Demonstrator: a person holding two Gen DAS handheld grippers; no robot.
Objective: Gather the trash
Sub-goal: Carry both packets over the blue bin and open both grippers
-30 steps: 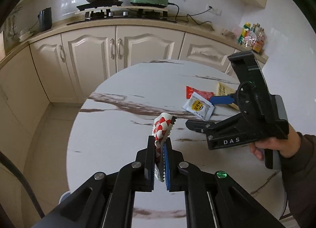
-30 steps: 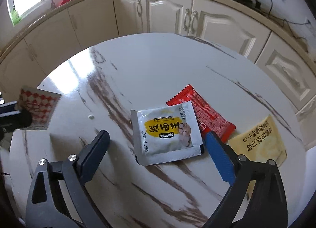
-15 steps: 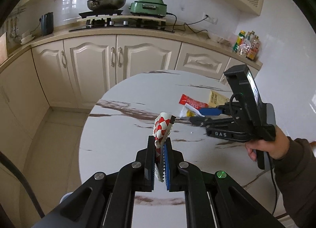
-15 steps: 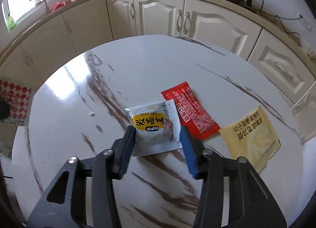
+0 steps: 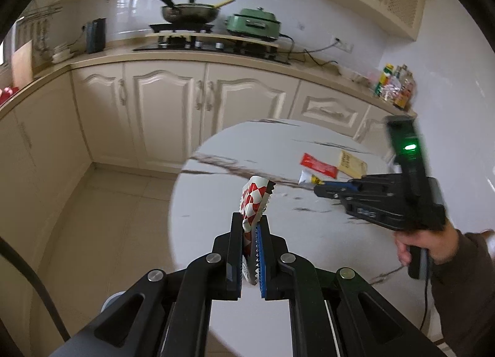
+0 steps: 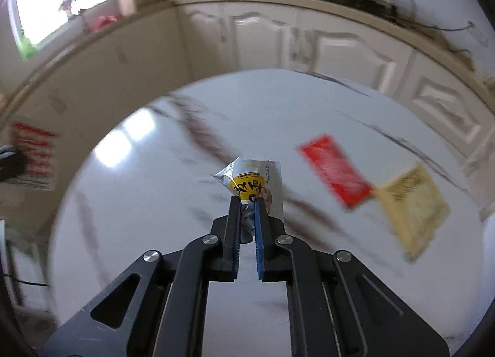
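The round marble worktop fills the middle of the right wrist view, with cream kitchen cabinets curving behind it across the upper half of both views. Still lying on it at the right of the frame are a red wrapper and, touching its lower end, a yellow sachet.

The left hand-held gripper sits at lower centre of its own view, jaws pressed together on a red-and-white checkered wrapper that sticks up above the fingertips. The right hand-held gripper, at lower centre of its view, is likewise clamped, pinching a silver packet with a yellow label by its lower edge; the packet looks crumpled and seems to be clear of the worktop. In the left wrist view the same tool appears at right centre, held by a person's hand in a dark sleeve.

The main risk, as I judge it, is the thin grip on the silver packet: only an edge lies between the pads, so a quick swing could let the slick foil slide out. The checkered wrapper is bitten deeper and looks safer. The two wrappers left behind could also be overlooked.

No bin or bag shows in either view, so where the trash goes cannot be told. The right wrist view is smeared by motion blur, leaving the print on the red and yellow wrappers unreadable.
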